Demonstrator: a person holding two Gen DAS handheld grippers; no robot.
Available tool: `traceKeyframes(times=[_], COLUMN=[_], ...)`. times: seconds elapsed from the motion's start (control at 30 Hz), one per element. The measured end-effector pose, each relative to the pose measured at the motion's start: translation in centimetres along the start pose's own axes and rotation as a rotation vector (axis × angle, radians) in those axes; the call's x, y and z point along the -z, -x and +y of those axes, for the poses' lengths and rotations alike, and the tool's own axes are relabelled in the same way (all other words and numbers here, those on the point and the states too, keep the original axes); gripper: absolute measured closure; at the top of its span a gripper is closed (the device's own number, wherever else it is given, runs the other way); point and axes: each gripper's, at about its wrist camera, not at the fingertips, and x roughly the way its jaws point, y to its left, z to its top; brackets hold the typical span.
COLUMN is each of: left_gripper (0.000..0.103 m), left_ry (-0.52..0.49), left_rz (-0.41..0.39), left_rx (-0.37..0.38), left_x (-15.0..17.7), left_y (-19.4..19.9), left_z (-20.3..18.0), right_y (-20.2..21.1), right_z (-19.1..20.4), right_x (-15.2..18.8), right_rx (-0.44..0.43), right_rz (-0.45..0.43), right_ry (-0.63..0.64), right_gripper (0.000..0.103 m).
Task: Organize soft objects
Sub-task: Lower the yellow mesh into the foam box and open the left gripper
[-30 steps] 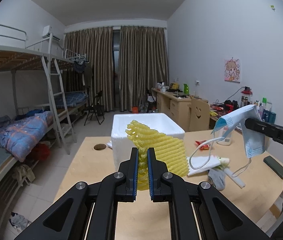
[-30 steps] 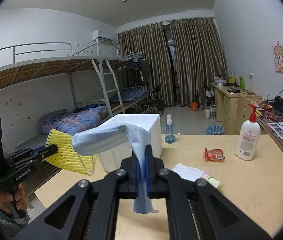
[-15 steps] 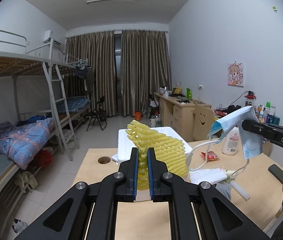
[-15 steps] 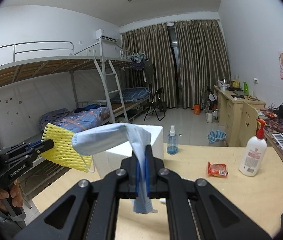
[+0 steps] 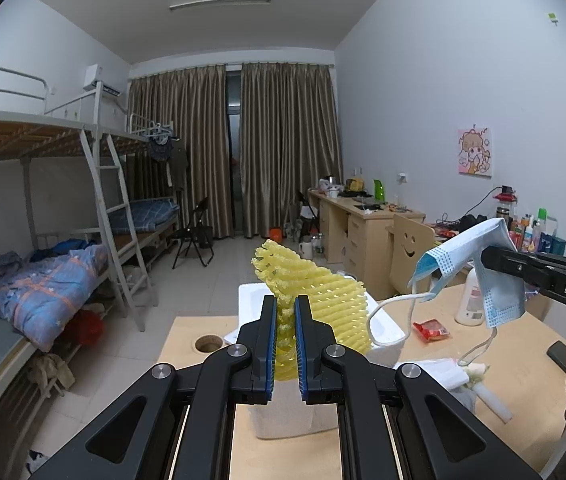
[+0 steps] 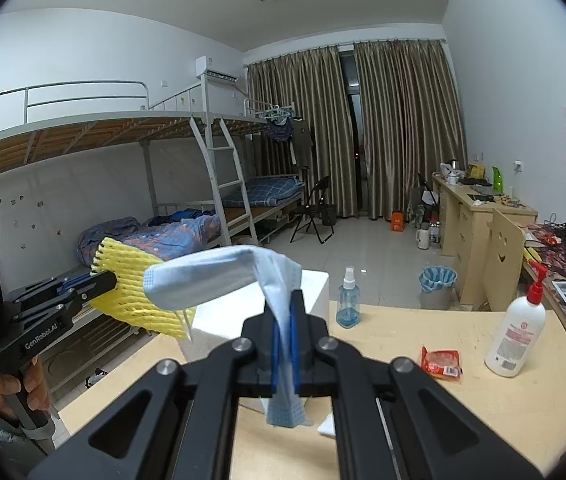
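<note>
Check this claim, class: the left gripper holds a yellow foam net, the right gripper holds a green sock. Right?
Not quite. The right gripper holds a blue face mask, not a green sock; the right wrist view shows it pinched between the jaws. The left gripper does hold the yellow foam net.

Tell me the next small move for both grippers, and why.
Probably carry both on over the white foam box before releasing: the left gripper is shut on the yellow foam net, the right gripper on the blue face mask, both held above the table.
</note>
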Motion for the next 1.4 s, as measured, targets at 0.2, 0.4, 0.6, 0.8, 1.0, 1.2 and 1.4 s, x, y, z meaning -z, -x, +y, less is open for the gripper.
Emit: traceKeyframes(times=[0.2,0.4,0.6,0.8,1.0,1.2,1.4], left_gripper=[0.094,0.094,0.094,0.094,0.094,0.093,0.065], left_ry=[0.004,0.002,0.003,0.01,0.009,0.009,0.005], left_rz=[0.018,0.044,0.087,0.135,0.181,0.207,0.194], left_rx=[0.014,0.028,0.055,0.065,0.073,0.065,0.05], left_x=[-1.0,-1.5,-1.7,-1.3,-0.7,0.0,0.1], left_y=[-2.8,-5.8,-9.1,-12.1,-15.0,-16.2,-15.7], left_z=[0.4,0.4,0.5,0.2,-0.1,-0.1,-0.4], right_y=[-1.3,-3.0,-4.3,-5.1,-5.7,-7.0,-7.7], right_z=[-0.3,-1.2,-2.1,-2.8,-3.0,-3.3,-3.2], right_x=[-1.0,-1.6,-1.8,-2.2,-2.7,-2.8,-2.8], right_rx=[0.007,0.023,0.034,0.053,0.061,0.057,0.049], right_rz=[0.004,0.023,0.043,0.055,0.066,0.09,0.102], right_ry=[-0.001,-0.011,-0.025,-0.021,-0.008,-0.004,-0.001], right_gripper=[0.096,0.096,0.096,0.096,0.096,0.096,0.096])
